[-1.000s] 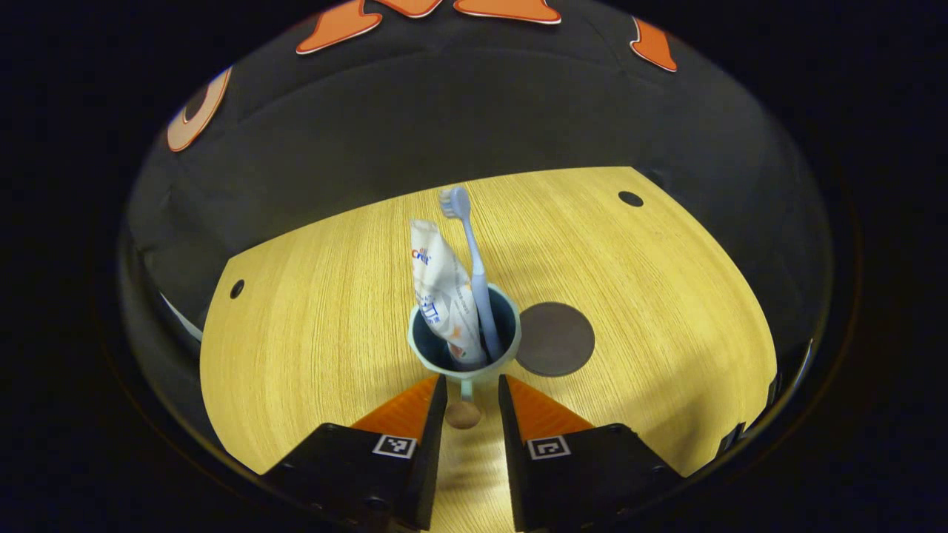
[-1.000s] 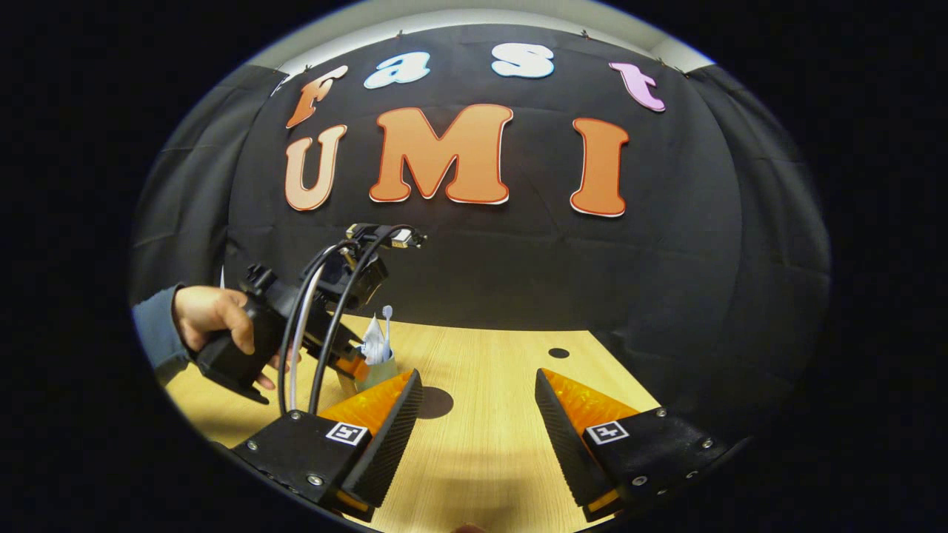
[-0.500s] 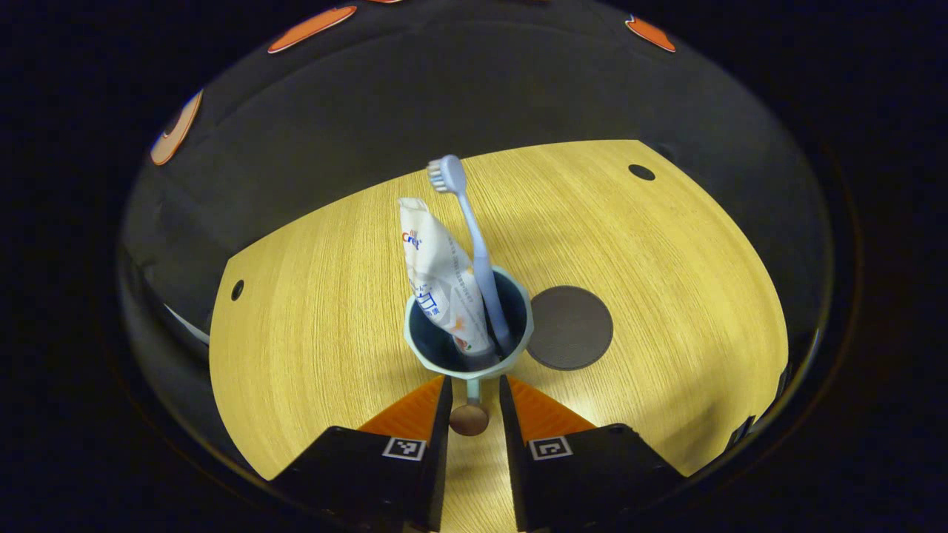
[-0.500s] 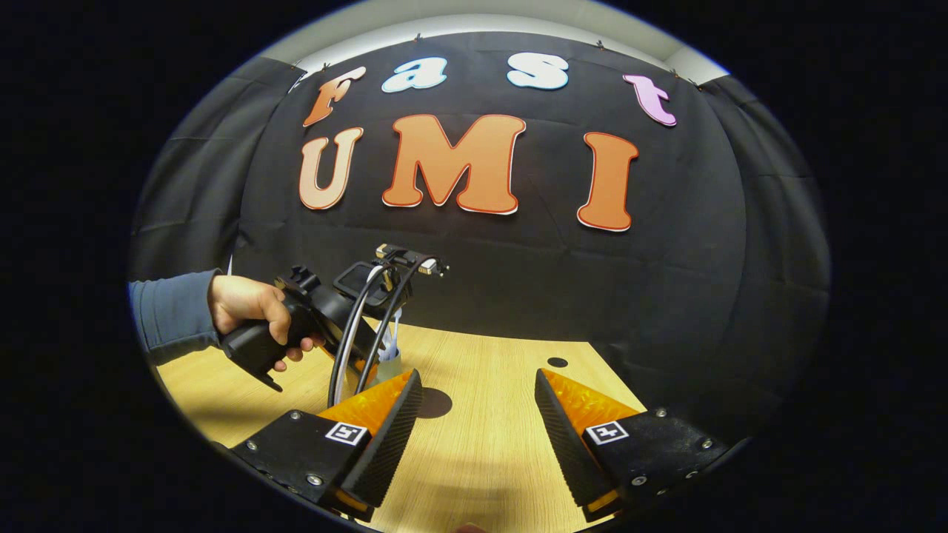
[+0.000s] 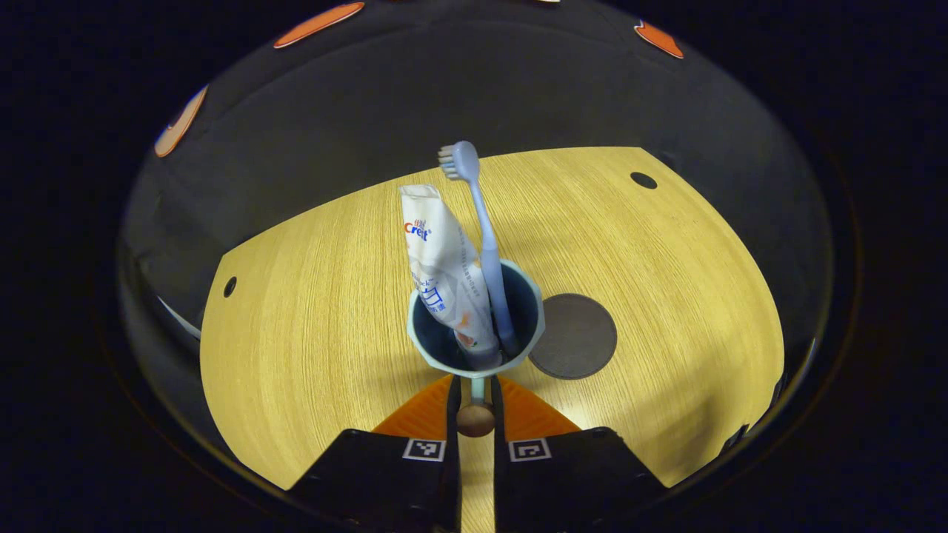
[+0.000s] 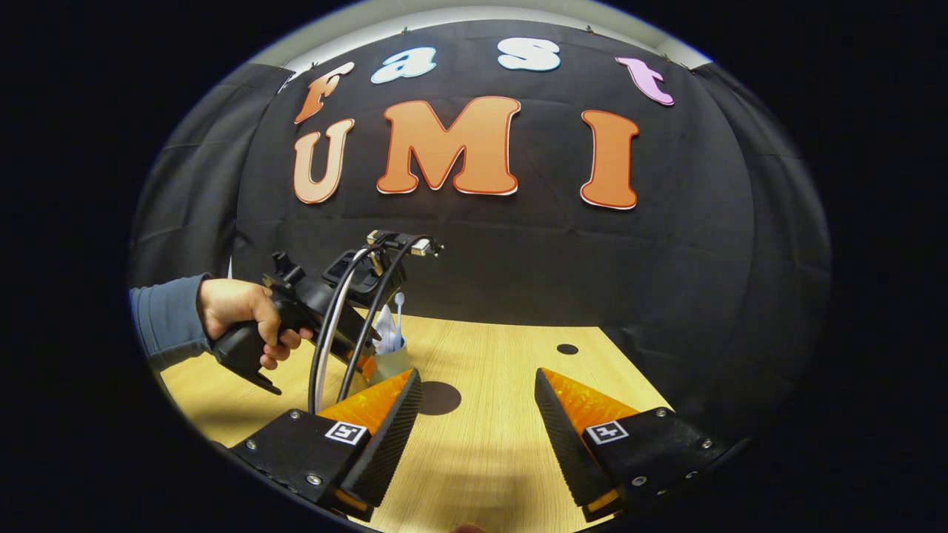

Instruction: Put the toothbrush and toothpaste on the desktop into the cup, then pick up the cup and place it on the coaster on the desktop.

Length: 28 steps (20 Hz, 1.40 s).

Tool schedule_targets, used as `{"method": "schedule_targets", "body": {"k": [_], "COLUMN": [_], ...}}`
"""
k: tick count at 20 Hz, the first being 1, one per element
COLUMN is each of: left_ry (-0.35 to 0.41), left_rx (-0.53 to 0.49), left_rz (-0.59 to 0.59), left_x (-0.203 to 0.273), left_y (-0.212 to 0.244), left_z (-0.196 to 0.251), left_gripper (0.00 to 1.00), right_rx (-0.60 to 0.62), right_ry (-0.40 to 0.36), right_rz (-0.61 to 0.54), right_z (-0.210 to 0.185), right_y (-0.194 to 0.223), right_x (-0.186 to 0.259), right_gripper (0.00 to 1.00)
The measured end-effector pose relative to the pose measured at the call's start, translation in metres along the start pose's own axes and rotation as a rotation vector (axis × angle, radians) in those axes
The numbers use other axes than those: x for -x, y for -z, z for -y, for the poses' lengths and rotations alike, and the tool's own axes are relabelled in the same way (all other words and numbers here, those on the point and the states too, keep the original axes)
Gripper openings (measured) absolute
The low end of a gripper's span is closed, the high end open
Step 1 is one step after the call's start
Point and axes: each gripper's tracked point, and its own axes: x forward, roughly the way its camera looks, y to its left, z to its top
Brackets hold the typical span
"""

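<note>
Pale-green cup (image 5: 475, 348), holding toothbrush (image 5: 485, 252) and toothpaste (image 5: 444, 274), has its handle pinched by the left hand-held gripper (image 5: 475, 403); the right hand-held gripper (image 6: 478, 403) gapes unladen.

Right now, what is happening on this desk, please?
A person holds a gripper in each hand. The left gripper is shut on the handle of the cup, which already holds the toothpaste tube and the toothbrush. The dark round coaster lies just beside the cup. The right gripper is open and holds nothing.

warm overhead light, sharp, fisheye-warped edges
</note>
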Motion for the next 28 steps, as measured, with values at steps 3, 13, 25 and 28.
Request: {"method": "schedule_targets", "body": {"k": [3,13,25,28], "left_ry": [-0.007,-0.019,0.058,0.07], "left_rx": [0.006,0.009,0.134,0.177], "left_rz": [0.011,0.1,0.147,0.192], "left_x": [0.001,0.017,0.009,0.009], "left_y": [0.0,-0.01,-0.001,-0.005], "left_z": [0.0,0.0,0.006,0.009], "left_gripper": [0.16,0.16,0.09,0.09], "right_rx": [0.0,0.001,0.015,0.025], "right_ry": [0.0,0.003,-0.042,-0.051], "right_rz": [-0.009,-0.008,-0.02,-0.033], "right_z": [0.0,0.006,-0.014,-0.018], "right_y": [0.003,0.005,0.014,0.019], "right_x": [0.0,0.006,0.008,0.007], "right_gripper": [0.92,0.92,0.92,0.92]}}
